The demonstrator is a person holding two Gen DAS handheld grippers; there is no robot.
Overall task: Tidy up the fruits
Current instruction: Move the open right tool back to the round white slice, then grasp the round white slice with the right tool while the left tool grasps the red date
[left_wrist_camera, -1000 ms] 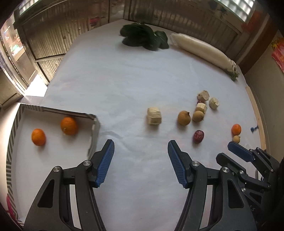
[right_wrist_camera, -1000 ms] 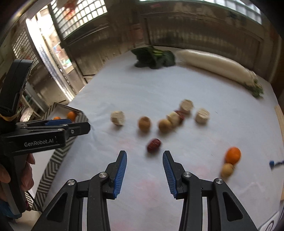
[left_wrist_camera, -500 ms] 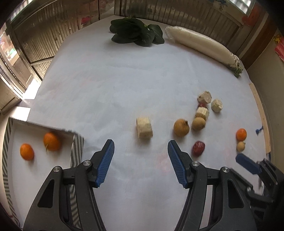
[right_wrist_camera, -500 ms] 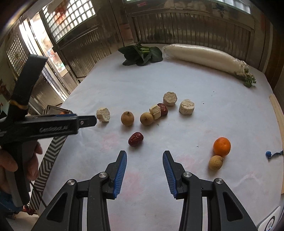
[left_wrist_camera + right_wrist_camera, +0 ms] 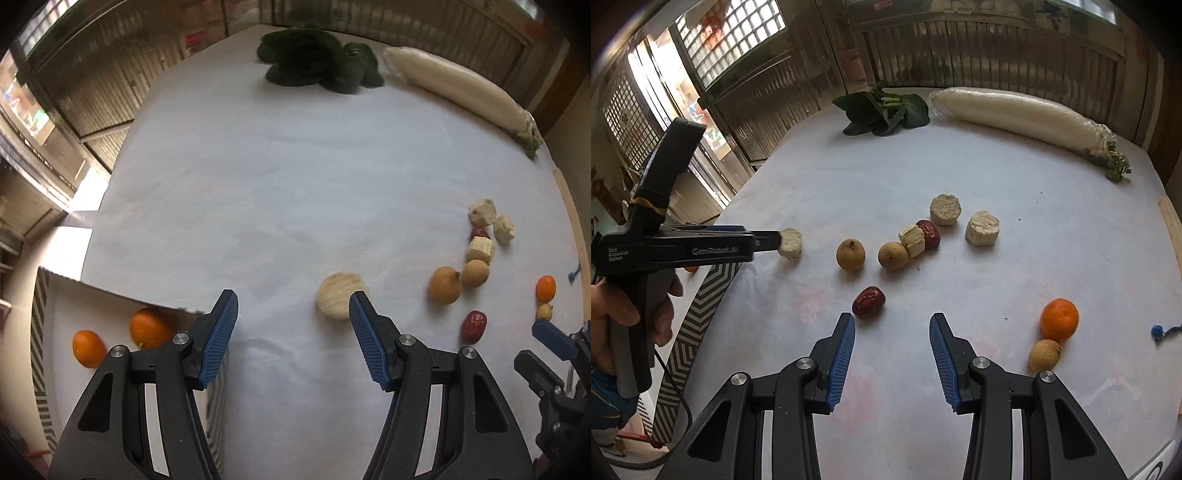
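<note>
Approach step. Left gripper (image 5: 291, 325), jaws spread, nears the pale round fibrous chunk (image 5: 340, 300) on the white worktop (image 5: 258, 192); next: straddle, close. Right gripper (image 5: 892, 363) spread, idle.

Matt white paper table cover (image 5: 1015, 192)

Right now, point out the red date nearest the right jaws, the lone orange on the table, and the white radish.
red date (image 5: 868, 302), right wrist view, middle of its wrinkled skin.
orange (image 5: 1059, 319), right wrist view, centre of its peel.
white radish (image 5: 1015, 112), right wrist view, mid-length of its body.
</note>
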